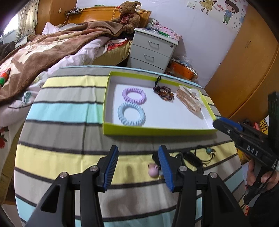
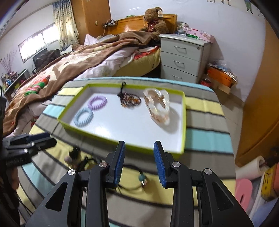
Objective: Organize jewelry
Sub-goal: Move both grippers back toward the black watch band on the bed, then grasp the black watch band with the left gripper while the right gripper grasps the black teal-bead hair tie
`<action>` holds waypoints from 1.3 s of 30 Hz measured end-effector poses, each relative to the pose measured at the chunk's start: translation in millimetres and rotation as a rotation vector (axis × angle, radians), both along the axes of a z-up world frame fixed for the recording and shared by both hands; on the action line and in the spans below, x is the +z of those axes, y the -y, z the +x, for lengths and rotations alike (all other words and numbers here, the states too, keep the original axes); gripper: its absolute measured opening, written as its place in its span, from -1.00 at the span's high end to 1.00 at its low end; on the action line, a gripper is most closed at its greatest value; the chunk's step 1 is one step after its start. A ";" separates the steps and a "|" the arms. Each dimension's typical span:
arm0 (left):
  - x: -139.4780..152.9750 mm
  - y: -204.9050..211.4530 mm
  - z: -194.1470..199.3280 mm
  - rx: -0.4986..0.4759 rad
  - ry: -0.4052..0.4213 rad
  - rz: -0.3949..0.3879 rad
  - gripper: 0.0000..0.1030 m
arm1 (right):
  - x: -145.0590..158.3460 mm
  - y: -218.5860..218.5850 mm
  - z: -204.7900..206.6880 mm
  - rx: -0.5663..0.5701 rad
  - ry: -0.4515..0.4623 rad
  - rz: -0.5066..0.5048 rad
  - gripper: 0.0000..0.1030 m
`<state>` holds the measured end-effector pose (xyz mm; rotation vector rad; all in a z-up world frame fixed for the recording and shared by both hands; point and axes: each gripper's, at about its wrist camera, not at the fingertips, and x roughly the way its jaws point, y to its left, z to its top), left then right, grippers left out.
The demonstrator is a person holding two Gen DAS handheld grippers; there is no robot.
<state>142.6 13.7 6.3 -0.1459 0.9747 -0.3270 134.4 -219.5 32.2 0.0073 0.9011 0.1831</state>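
**A:** Left gripper (image 1: 137, 147)?

**B:** Jaws parted, nothing between the blue pads (image 1: 111, 167). Hovering over the striped cloth (image 1: 69, 136), just short of the near wall of the green-rimmed box (image 1: 157, 131).

**A:** Right gripper (image 2: 139, 142)?

**B:** Parted as well, gripping nothing. Tips in line with the box's near wall, toward its near right corner. Held by a hand (image 1: 261, 176) at the cloth's right edge.

**A:** Inside the box?

**B:** Purple coil hair tie (image 1: 134, 96) and blue coil hair tie (image 1: 131, 114) toward the left wall, side by side. Touching or barely apart, hard to tell which. Blue one nearer the front wall. Dark beaded bracelet (image 1: 163, 93) near the middle of the far wall, its black loop draped up over that rim. Clear bag of pale pink beads (image 1: 189, 100) along the right wall.

**A:** Outside the box?

**B:** Pink charm (image 1: 153, 172) on the cloth in front of the near wall, partly hidden behind one finger of the left gripper. Black cord with a teal bead (image 1: 208, 150) near it, toward the cloth's right edge, lying loose. Seen between the right gripper's fingers from its own view, but not pinched.

**A:** Beyond the far edge of the cloth?

**B:** Bed under a brown blanket (image 1: 52, 45), teddy bear (image 1: 129, 16) at the headboard, grey drawer unit (image 1: 153, 48) beside it.
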 end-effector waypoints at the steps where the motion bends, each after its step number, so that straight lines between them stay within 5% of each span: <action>1: -0.5 -0.2 -1.6 0.002 -0.002 -0.002 0.03 | -2.5 2.6 -4.1 -0.006 -0.004 0.004 0.33; 24: 0.7 -0.4 -25.1 0.004 -0.008 -0.015 0.03 | -48.6 -3.9 -23.7 -0.029 -0.091 -0.024 0.33; 26: 0.5 1.8 -26.4 0.001 -0.011 -0.011 0.03 | -48.4 -5.5 -25.5 -0.028 -0.088 -0.039 0.38; 28: 0.5 4.7 -27.4 -0.003 -0.014 -0.007 0.03 | -48.9 -7.1 -28.5 -0.030 -0.078 -0.076 0.65; 39: -3.2 32.8 -31.1 -0.058 -0.041 0.015 0.03 | -41.6 21.9 -41.1 -0.108 -0.036 -0.011 0.68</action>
